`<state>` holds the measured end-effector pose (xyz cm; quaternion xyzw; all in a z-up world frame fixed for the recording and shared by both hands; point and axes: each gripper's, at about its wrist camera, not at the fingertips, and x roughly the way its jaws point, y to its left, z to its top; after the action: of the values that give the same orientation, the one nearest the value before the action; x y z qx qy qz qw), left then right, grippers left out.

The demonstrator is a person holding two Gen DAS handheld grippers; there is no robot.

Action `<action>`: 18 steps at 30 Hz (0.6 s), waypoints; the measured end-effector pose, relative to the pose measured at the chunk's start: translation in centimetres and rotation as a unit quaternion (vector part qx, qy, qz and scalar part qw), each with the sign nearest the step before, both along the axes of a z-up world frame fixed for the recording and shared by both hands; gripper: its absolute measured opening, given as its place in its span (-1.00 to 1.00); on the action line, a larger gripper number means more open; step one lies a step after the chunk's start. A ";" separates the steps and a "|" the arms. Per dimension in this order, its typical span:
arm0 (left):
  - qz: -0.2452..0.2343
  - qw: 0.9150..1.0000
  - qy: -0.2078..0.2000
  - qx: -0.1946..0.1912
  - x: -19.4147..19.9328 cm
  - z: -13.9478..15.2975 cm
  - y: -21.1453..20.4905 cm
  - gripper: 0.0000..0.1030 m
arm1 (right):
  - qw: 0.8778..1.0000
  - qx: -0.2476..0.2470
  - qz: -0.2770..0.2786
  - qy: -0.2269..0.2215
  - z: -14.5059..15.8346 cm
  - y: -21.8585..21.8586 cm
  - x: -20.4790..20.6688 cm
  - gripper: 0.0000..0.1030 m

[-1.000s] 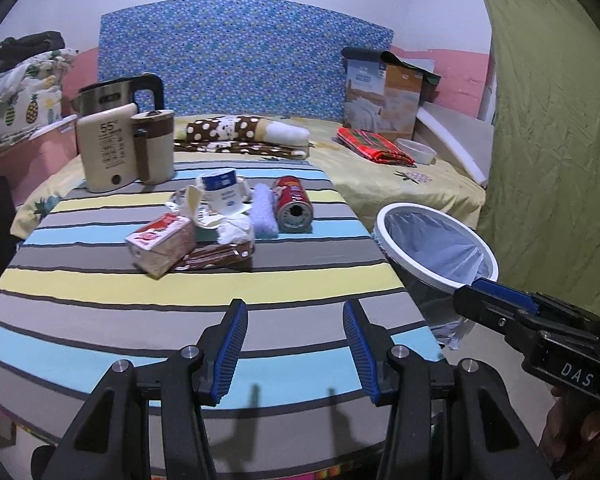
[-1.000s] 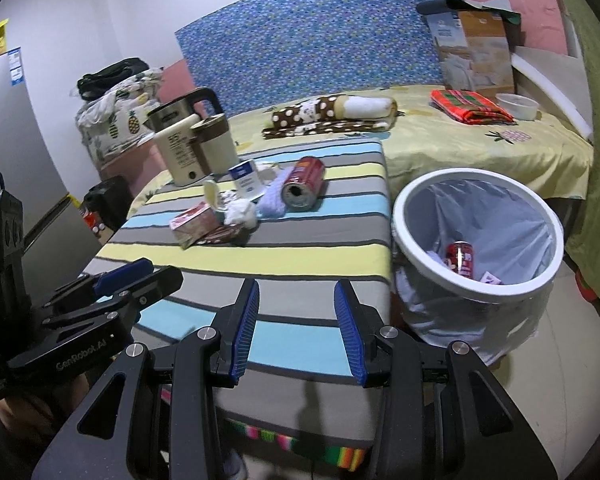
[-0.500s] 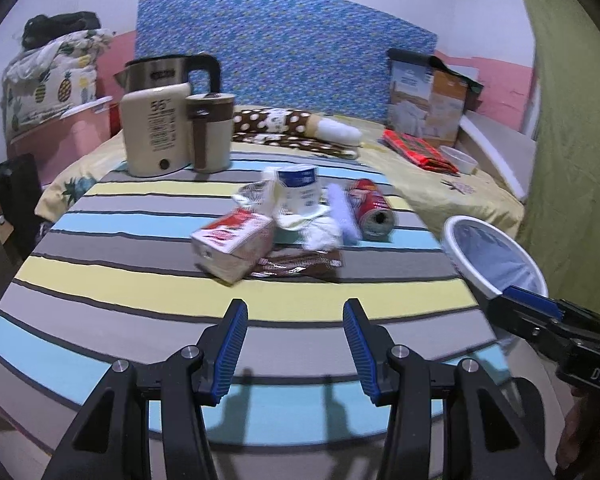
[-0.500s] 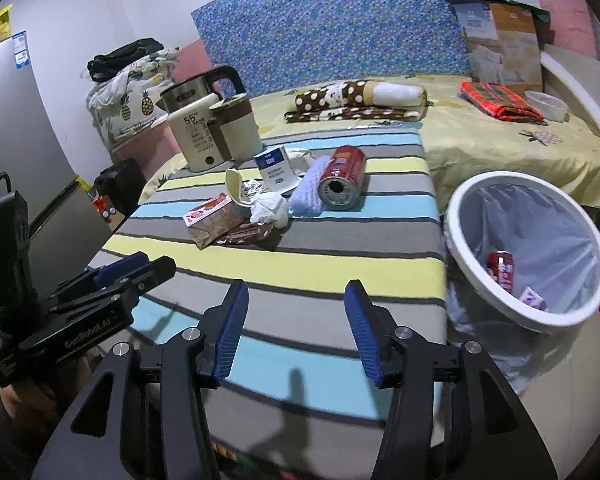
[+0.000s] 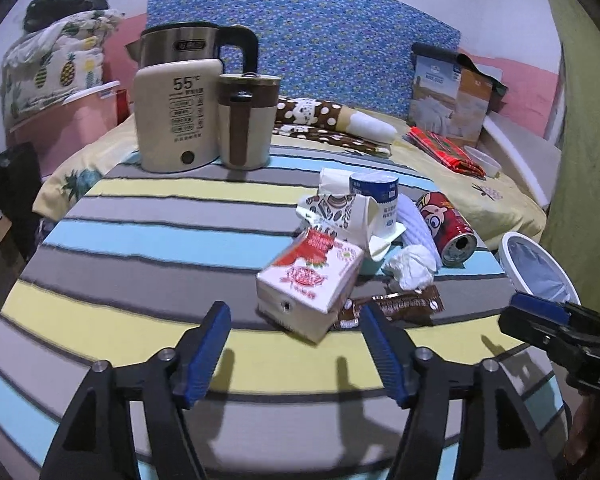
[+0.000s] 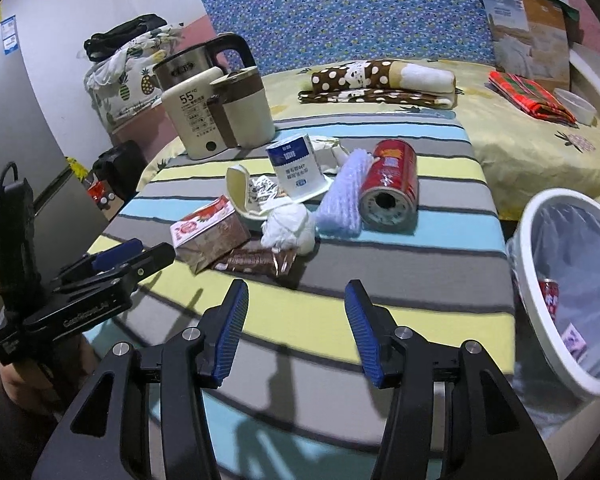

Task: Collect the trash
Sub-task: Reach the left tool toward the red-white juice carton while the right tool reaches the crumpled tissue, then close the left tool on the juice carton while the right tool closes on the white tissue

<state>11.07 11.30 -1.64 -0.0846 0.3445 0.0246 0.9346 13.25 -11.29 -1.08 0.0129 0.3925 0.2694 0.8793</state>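
Note:
A heap of trash lies on the striped table (image 5: 140, 240). It holds a red-and-white carton (image 5: 310, 280) (image 6: 208, 232), a brown wrapper (image 5: 392, 306) (image 6: 256, 260), a crumpled tissue (image 5: 410, 266) (image 6: 288, 228), a blue-labelled cup (image 5: 374, 200) (image 6: 296, 168), a pale blue roll (image 6: 342, 196) and a red can (image 5: 448, 222) (image 6: 390, 186). My left gripper (image 5: 296, 340) hovers just short of the carton, jaws opening, nothing between them. My right gripper (image 6: 296, 328) stands open in front of the wrapper, holding nothing. The white bin (image 6: 560, 280) (image 5: 540, 268) sits to the table's right with a can inside.
A cream kettle (image 5: 176, 116) and a brown-banded mug (image 5: 246, 120) stand at the table's far left. Behind is a bed with a dotted bundle (image 5: 328, 124), a red cloth (image 5: 440, 148) and a box (image 5: 448, 92). A grey cabinet (image 6: 16, 160) stands at left.
Both grippers moved forward over the table toward the trash heap, which now looks larger and closer. Both sets of jaws stand wider apart than a second ago.

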 end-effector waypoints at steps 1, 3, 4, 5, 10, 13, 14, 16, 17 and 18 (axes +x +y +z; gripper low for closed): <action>-0.004 1.000 0.000 0.002 0.3 0.0 -0.1 0.33 | 1.000 -0.002 0.001 0.000 -0.1 0.3 0.3 0.02; -0.015 1.000 0.005 0.006 1.1 -0.2 0.0 0.34 | 1.000 -0.008 0.003 0.000 -0.3 0.9 1.0 0.03; -0.019 1.000 0.007 0.008 1.4 -0.3 0.0 0.34 | 1.000 -0.011 0.005 0.001 -0.4 1.2 1.2 0.03; -0.024 1.000 0.011 0.013 1.9 -0.5 -0.1 0.34 | 1.000 -0.013 0.008 0.002 -0.5 1.6 1.6 0.03; -0.035 0.999 0.027 0.013 3.1 -1.3 0.1 0.34 | 1.000 -0.024 0.017 0.010 -1.3 2.8 2.8 0.03; -0.045 0.998 0.040 -0.003 3.7 -1.8 0.5 0.34 | 0.999 -0.031 0.020 0.012 -1.8 3.1 3.5 0.03; -0.047 0.998 0.043 -0.005 4.0 -1.8 0.7 0.34 | 0.999 -0.032 0.021 0.013 -1.9 3.2 3.7 0.03; -0.052 0.997 0.054 -0.009 4.5 -2.2 0.8 0.34 | 0.999 -0.035 0.023 0.013 -2.1 3.4 4.1 0.03; -0.052 0.997 0.061 -0.014 4.8 -2.4 0.9 0.34 | 0.999 -0.037 0.024 0.014 -2.2 3.5 4.3 0.03; -0.052 0.996 0.066 -0.016 5.1 -2.6 1.0 0.34 | 0.999 -0.038 0.024 0.015 -2.3 3.6 4.4 0.03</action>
<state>16.13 12.29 -4.21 -0.0794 0.4099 -0.0237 0.9084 17.60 -7.72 -3.37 -0.0254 0.4159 0.2752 0.8664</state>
